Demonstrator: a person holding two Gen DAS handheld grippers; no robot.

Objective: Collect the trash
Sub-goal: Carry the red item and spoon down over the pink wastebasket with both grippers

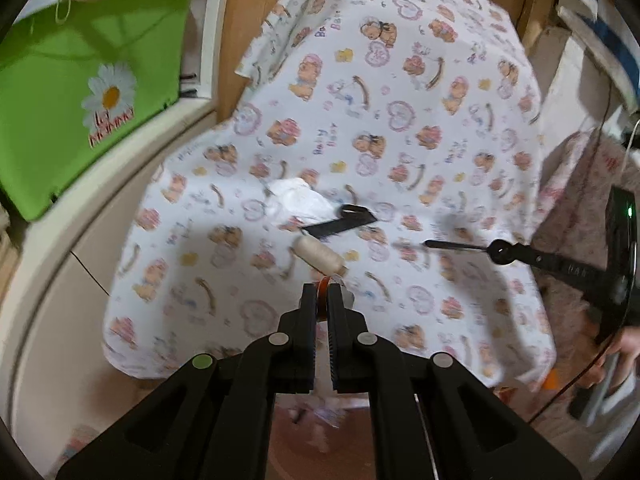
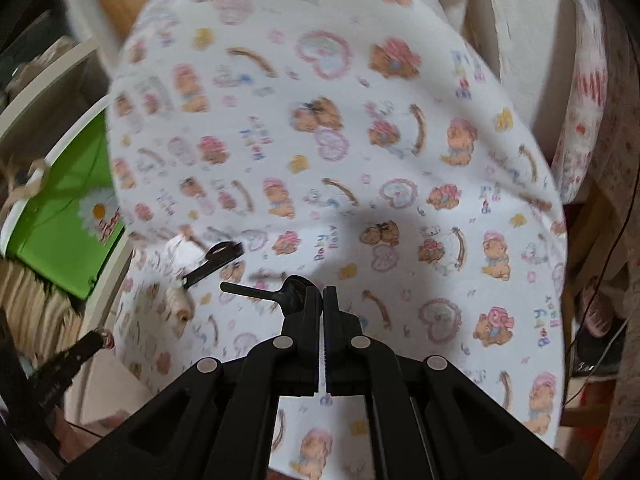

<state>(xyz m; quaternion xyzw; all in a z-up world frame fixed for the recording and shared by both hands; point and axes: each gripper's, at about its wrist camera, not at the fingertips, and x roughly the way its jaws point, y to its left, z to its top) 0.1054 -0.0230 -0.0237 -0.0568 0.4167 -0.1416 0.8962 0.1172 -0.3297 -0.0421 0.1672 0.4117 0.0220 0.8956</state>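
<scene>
In the left wrist view my left gripper (image 1: 322,300) is shut on a small orange curved scrap (image 1: 323,285), just above the bear-print cloth (image 1: 400,120). A cream thread spool (image 1: 320,257), a crumpled white wrapper (image 1: 298,200) and a flat black comb-like piece (image 1: 340,222) lie on the cloth beyond it. My right gripper (image 2: 323,294) is shut on a black thin-stemmed piece (image 2: 248,291), held above the cloth with its stem pointing left. The same black piece (image 1: 452,246) shows at the right of the left wrist view, in the right gripper (image 1: 520,255).
A green bin (image 1: 80,92) with a daisy print stands on a white shelf to the left of the table; it also shows as the green bin (image 2: 60,220) in the right wrist view. A wooden board stands behind the cloth. Patterned fabric hangs at the right.
</scene>
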